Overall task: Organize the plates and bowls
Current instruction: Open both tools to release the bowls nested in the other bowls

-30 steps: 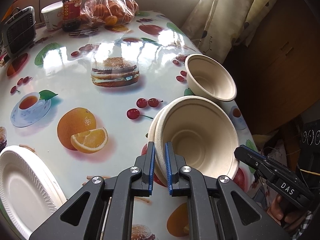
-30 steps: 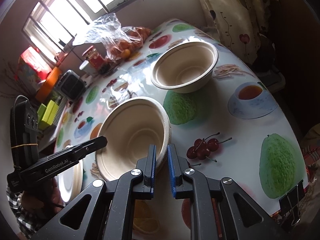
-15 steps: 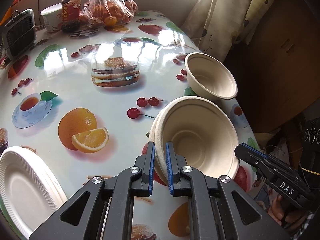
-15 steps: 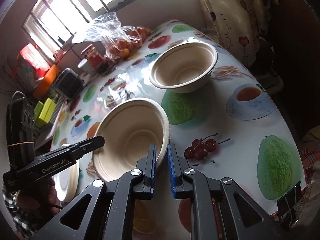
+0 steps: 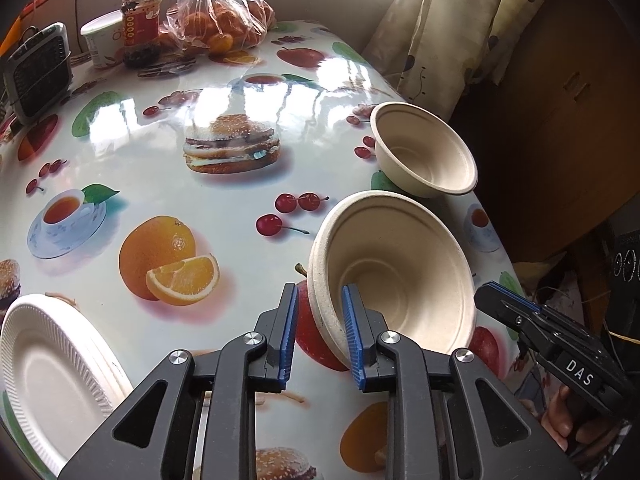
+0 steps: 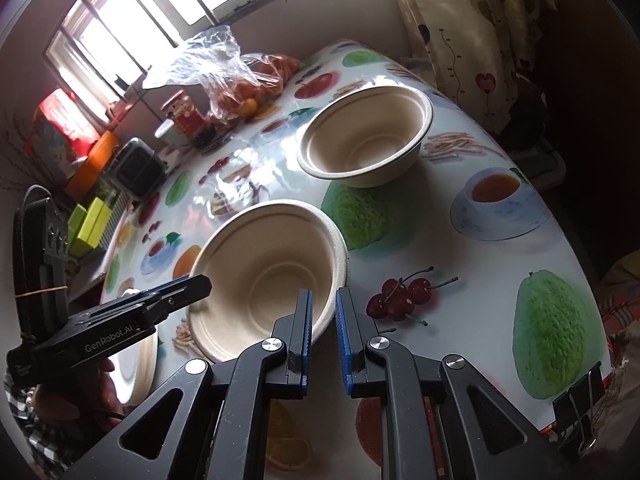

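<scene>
Sunlight glares off a glossy tablecloth [image 5: 168, 184] printed with fruit, burgers and teacups. From the left wrist view, the left gripper [image 5: 320, 330] straddles the near rim of a tilted beige bowl [image 5: 400, 264]; its jaws are opening, and the rim stands between the blue pads with a gap on the left side, so nothing pinches it. A second bowl [image 5: 426, 156] sits upright just beyond, near the table's right edge. A white plate [image 5: 48, 376] lies at the lower left. At the far end stand a bag of oranges [image 5: 220, 20], a red-lidded jar [image 5: 140, 20], a white cup [image 5: 100, 40] and a small grey heater [image 5: 38, 72]. The right gripper [image 5: 500, 304] shows at the right edge, a hand [image 5: 568, 420] under it.

From the right wrist view, the right gripper [image 6: 322, 328] is clamped on the tilted bowl's [image 6: 264, 272] near rim, its wall held between the pads. The second bowl [image 6: 364, 140] rests on the cloth [image 6: 480, 248] behind, apart from the first. The left gripper [image 6: 196, 286] reaches to the bowl's far rim from the left, over the plate [image 6: 140, 364]. A binder clip [image 6: 580, 404] grips the cloth's edge at lower right. Barred windows [image 6: 132, 20] glow behind the oranges [image 6: 244, 92].
</scene>
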Demonstrator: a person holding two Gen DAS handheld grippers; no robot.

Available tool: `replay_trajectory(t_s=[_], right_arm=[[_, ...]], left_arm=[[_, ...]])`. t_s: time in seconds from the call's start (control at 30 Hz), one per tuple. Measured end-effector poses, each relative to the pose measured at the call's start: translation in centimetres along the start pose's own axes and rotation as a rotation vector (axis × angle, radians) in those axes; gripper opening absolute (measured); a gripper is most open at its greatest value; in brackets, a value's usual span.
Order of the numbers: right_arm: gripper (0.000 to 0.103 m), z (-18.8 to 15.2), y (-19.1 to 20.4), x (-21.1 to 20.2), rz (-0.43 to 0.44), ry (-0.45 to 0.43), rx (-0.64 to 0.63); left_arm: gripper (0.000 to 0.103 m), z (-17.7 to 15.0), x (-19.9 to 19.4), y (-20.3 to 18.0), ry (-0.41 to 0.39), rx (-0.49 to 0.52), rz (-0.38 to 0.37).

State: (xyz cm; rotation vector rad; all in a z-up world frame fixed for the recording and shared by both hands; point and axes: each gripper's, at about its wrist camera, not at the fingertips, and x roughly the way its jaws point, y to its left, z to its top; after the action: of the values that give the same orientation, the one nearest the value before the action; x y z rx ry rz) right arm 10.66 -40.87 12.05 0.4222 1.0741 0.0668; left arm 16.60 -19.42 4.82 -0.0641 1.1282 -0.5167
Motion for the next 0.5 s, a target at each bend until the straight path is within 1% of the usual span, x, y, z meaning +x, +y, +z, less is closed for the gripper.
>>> replay_trajectory(t_s=[0.07, 0.17, 0.2, 0.27, 0.3, 0.33, 0.37, 0.47, 0.5], right_arm=[[0.013, 0.1, 0.0, -0.2, -0.002, -0.004, 0.0], [0.014, 0.4, -0.1, -0.3, -0.004, -0.011, 0.0], [0.017, 0.4, -0.1, -0.4, -0.007, -0.016, -0.001], [0.021, 0.6, -0.2, -0.5, -0.01, -0.026, -0.008], [0.025, 0.6, -0.3, -0.6, -0.01, -0.033, -0.01], [0.029, 0.7, -0.3, -0.7, -0.014, -0.041, -0.011], [0.031, 0.9, -0.5, -0.8, -0.018, -0.05, -0.014], [0.035, 1.2, -0.5, -1.1, -0.035, -0.073, -0.03], [0.038, 1.3, -0.6, -1.2, -0.04, -0.083, -0.038]], left_arm=[[0.025, 0.0, 0.0, 0.0, -0.001, 0.001, 0.0], [0.031, 0.0, -0.2, 0.1, -0.009, 0.0, 0.006], [0.035, 0.0, -0.3, 0.1, -0.018, 0.005, 0.016], [0.038, 0.1, -0.5, 0.1, -0.033, 0.011, 0.044], [0.039, 0.1, -0.7, 0.0, -0.044, 0.02, 0.058], [0.039, 0.2, -0.8, -0.1, -0.053, 0.027, 0.074], [0.039, 0.2, -1.0, -0.1, -0.064, 0.032, 0.091], [0.04, 0.6, -1.5, -0.2, -0.092, 0.047, 0.11], [0.04, 0.7, -1.7, -0.2, -0.102, 0.054, 0.117]])
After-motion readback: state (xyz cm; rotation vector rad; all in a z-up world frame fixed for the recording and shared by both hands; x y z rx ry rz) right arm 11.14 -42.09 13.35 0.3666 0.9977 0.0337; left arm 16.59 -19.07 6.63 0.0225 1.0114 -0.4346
